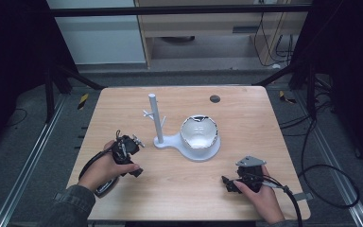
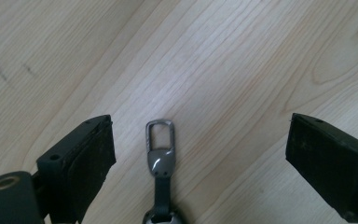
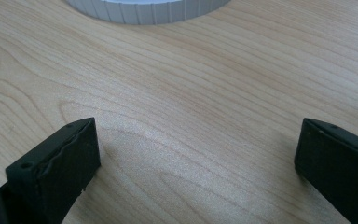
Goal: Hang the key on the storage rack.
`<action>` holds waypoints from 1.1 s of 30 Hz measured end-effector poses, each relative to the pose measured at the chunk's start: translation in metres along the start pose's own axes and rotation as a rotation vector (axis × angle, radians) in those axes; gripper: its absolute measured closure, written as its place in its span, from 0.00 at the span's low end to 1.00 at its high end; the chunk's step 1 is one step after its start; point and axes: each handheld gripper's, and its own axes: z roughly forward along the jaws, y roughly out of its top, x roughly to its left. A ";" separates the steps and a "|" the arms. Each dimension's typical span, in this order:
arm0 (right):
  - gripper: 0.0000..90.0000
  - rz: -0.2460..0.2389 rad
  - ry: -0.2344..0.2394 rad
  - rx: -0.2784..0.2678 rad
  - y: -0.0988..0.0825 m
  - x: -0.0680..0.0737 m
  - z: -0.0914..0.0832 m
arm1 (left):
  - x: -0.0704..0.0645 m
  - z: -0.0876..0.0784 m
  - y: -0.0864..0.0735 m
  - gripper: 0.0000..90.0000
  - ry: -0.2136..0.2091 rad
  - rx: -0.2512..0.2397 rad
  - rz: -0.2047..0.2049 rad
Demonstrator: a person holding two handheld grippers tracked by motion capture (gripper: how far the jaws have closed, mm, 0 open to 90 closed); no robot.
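Observation:
A small grey metal clip (image 2: pixel 160 149) on a dark strap lies flat on the wooden table (image 1: pixel 246 118). My left gripper (image 2: pixel 198 135) is open just above it, with one jaw on each side of the clip and neither touching it. In the high view the left gripper (image 1: pixel 134 158) sits at the table's left front, held in a hand. My right gripper (image 1: pixel 228 183) is at the right front, pointing left. The right gripper (image 3: pixel 198 140) is open over bare wood with nothing between its jaws.
A white stand has an upright post (image 1: pixel 153 118) with short pegs and a round ribbed base (image 1: pixel 203 153); its rim (image 3: pixel 144 9) lies just ahead of the right gripper. A white bowl (image 1: pixel 198 132) sits on that base. A dark round spot (image 1: pixel 214 99) marks the far edge.

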 end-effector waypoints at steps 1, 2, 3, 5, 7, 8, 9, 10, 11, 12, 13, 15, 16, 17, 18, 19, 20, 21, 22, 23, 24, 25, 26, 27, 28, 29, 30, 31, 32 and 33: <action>0.00 0.000 0.000 0.000 0.000 0.000 0.000 | 0.003 -0.001 -0.001 0.08 0.000 0.012 -0.006; 0.00 0.000 0.000 0.000 0.000 0.000 0.000 | 0.005 -0.001 -0.001 0.09 0.001 0.021 -0.009; 0.00 0.000 0.000 0.000 0.000 0.000 0.000 | 0.007 -0.002 -0.001 0.09 0.001 0.035 -0.010; 0.01 0.000 0.001 0.000 0.000 0.000 0.000 | 0.011 -0.003 -0.001 0.11 0.002 0.052 -0.010; 0.00 0.000 0.000 0.000 0.000 0.000 0.000 | 0.014 -0.003 -0.001 0.11 0.001 0.073 -0.005; 0.00 0.000 0.000 0.000 0.000 0.000 0.000 | 0.014 -0.003 0.000 0.12 0.001 0.086 -0.002; 0.01 0.000 0.000 0.000 0.000 0.000 0.000 | 0.015 -0.003 0.000 0.14 0.003 0.090 -0.003; 0.00 0.001 0.000 0.000 0.000 0.000 0.000 | 0.016 -0.004 0.001 0.15 0.001 0.090 -0.007; 0.00 0.001 0.000 0.000 0.000 0.000 0.000 | 0.016 -0.004 0.001 0.15 -0.001 0.092 -0.008; 0.00 0.001 0.000 0.000 0.000 0.000 0.000 | 0.016 -0.004 0.001 0.16 -0.005 0.094 -0.008; 0.01 0.001 0.000 0.000 0.000 0.000 0.000 | 0.016 -0.004 0.002 0.17 -0.007 0.098 -0.006; 0.01 0.001 -0.001 0.000 0.000 0.000 0.000 | 0.015 -0.002 0.001 0.19 -0.010 0.108 -0.001; 0.01 0.002 -0.002 -0.001 0.000 0.000 0.000 | 0.015 -0.001 0.001 0.20 -0.009 0.120 0.000; 0.01 0.002 -0.002 -0.001 0.000 0.000 0.000 | 0.016 0.000 0.001 0.20 -0.008 0.126 0.001; 0.01 0.002 -0.002 -0.001 0.000 0.000 0.000 | 0.016 0.001 0.000 0.20 -0.005 0.134 -0.002; 0.01 0.002 -0.002 -0.001 0.000 0.000 0.000 | 0.017 0.002 0.000 0.21 -0.001 0.147 -0.005; 0.00 0.002 -0.002 -0.001 0.000 0.000 0.000 | 0.017 0.003 -0.001 0.22 0.003 0.146 -0.009; 0.01 0.003 -0.003 -0.001 0.000 0.000 0.000 | 0.018 0.004 -0.002 0.23 0.006 0.156 -0.012; 0.01 0.002 -0.002 0.000 0.000 0.000 0.000 | 0.017 0.005 -0.003 0.23 0.011 0.157 -0.016; 0.01 0.002 -0.002 0.000 0.000 0.000 0.000 | 0.018 0.006 -0.004 0.23 0.007 0.169 -0.006; 0.01 0.002 -0.002 -0.001 0.000 0.000 0.000 | 0.017 0.007 -0.005 0.24 0.006 0.170 -0.004; 0.01 0.001 -0.001 0.000 0.000 0.000 0.000 | 0.017 0.007 -0.005 0.27 0.009 0.171 0.000; 0.01 0.001 -0.001 0.000 0.000 0.000 0.000 | 0.018 0.007 -0.005 0.27 0.014 0.175 0.005; 0.01 0.002 -0.002 -0.001 0.000 0.000 0.000 | 0.018 0.007 -0.006 0.28 0.013 0.171 0.003; 0.00 0.001 -0.001 -0.001 0.000 0.000 0.000 | 0.018 0.007 -0.006 0.30 0.013 0.169 0.002; 0.01 0.002 -0.002 -0.001 0.000 0.000 0.000 | 0.018 0.007 -0.006 0.31 0.012 0.164 -0.004; 0.01 0.002 -0.003 0.000 0.000 0.000 0.000 | 0.018 0.007 -0.006 0.33 0.014 0.164 -0.007; 0.01 0.002 -0.003 -0.001 0.000 0.000 0.000 | 0.018 0.007 -0.006 0.33 0.016 0.164 -0.015; 0.01 0.002 -0.003 -0.001 0.000 0.000 0.000 | 0.018 0.007 -0.007 0.33 0.014 0.166 -0.023; 0.01 0.002 -0.003 -0.001 0.000 0.000 0.000 | 0.018 0.007 -0.008 0.34 0.009 0.173 -0.020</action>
